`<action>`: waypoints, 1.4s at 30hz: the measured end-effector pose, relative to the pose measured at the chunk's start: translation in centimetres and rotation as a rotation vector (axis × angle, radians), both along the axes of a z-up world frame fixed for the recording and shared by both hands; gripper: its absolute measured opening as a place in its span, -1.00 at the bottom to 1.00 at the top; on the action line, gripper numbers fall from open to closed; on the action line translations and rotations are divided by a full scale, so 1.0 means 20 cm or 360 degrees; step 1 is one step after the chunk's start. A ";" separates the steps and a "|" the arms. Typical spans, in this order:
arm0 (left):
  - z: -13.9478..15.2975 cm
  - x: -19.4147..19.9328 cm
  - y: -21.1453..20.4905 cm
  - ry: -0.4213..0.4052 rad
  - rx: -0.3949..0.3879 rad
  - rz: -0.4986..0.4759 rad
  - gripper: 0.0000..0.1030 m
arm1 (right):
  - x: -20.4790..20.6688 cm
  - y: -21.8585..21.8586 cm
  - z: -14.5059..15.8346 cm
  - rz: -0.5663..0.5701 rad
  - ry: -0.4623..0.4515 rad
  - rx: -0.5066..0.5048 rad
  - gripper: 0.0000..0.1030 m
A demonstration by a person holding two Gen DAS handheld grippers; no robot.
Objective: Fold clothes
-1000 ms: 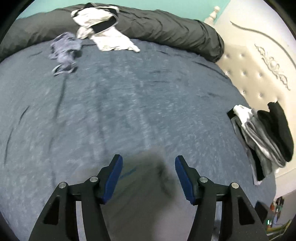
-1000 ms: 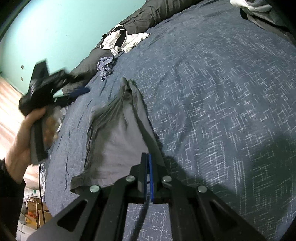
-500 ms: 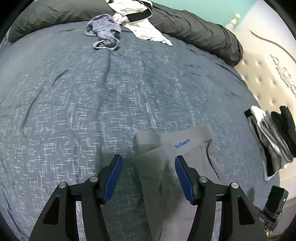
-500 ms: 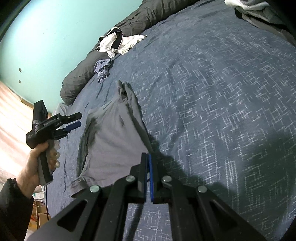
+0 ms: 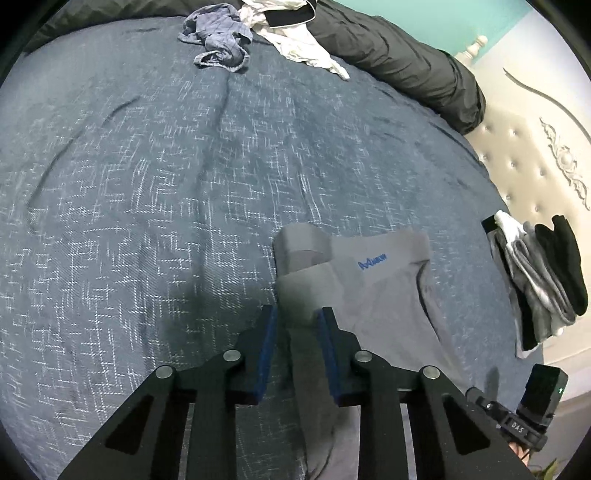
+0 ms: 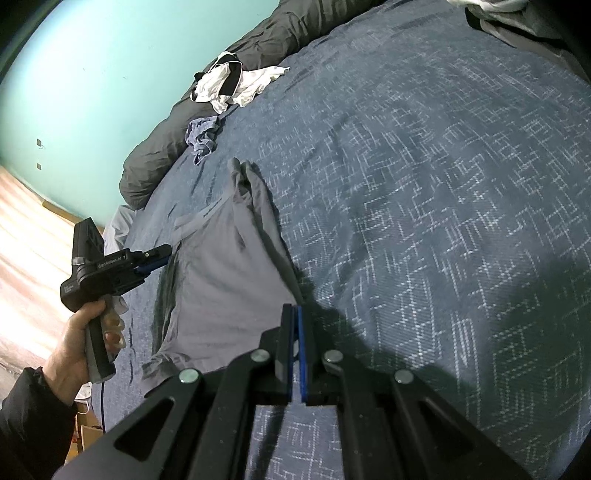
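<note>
A bed (image 5: 155,192) covered in a dark blue spread with a pale crosshatch weave fills both views, with a turquoise wall (image 6: 96,74) behind it and a cream tufted headboard (image 5: 535,162) at one end. A rolled dark grey duvet (image 5: 399,55) lies along the bed's far edge.

A pair of grey stretch-fabric underwear with a blue logo on the waistband (image 5: 373,291) lies spread on the bed, near the edge closest to the person. The left claw (image 5: 295,325), held in a hand (image 6: 79,339) in a dark sleeve, points down at the side of this garment just below the waistband. Its blue-padded jaws have just been closing and now stand a little apart with the grey fabric's edge between them; whether the pads already press on it cannot be told. The right claw (image 6: 295,314) is fully together at the opposite side of the same garment, where the fabric runs up to its tips, though a grip on the cloth cannot be made out.

Beyond the garment, against the duvet, sit a crumpled blue-grey cloth (image 5: 218,40) and, just beside it, a white garment with black trim (image 5: 291,33). Toward the headboard from the grey underwear rests a stack of folded black, grey and white clothes (image 5: 535,280).
</note>
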State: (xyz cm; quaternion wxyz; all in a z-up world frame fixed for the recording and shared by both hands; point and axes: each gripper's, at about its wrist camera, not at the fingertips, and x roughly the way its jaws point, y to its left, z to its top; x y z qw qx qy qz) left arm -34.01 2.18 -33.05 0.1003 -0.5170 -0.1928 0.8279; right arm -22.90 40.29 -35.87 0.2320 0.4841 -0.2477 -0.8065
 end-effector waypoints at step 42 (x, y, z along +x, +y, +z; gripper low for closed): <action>-0.02 -0.17 -0.04 -0.0097 0.0114 0.0164 -0.93 | 0.01 -0.01 -0.01 0.0035 -0.0030 0.0020 -0.97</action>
